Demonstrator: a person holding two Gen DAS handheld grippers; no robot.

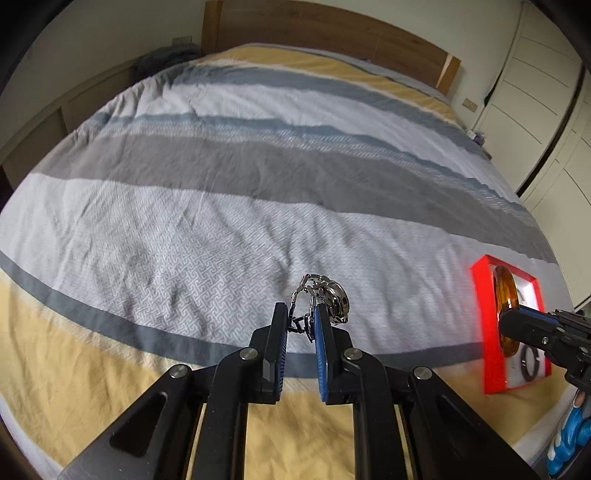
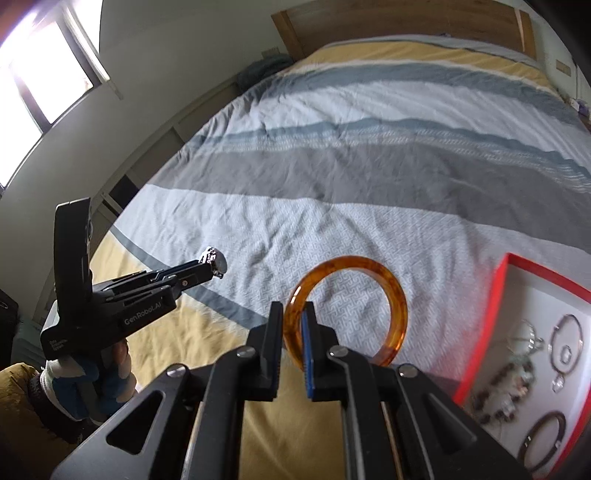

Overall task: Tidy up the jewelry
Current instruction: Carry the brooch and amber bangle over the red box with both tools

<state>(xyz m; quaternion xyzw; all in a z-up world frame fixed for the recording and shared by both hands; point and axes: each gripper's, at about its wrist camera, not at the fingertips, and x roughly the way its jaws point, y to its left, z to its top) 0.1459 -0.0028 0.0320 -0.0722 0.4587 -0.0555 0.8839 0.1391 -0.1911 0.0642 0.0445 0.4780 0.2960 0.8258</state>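
My left gripper is shut on a silver watch with a chain strap, lifted above the bedspread; the watch face hangs just past the right finger. The right wrist view shows the same gripper at the left with the watch at its tip. My right gripper is shut on the rim of an amber bangle, held in the air. In the left wrist view the right gripper and bangle hang over a red tray.
The red tray with a white floor lies on the bed at the right and holds several bracelets and necklaces. A striped bedspread covers the bed. A wooden headboard stands behind it, white wardrobe doors at the right.
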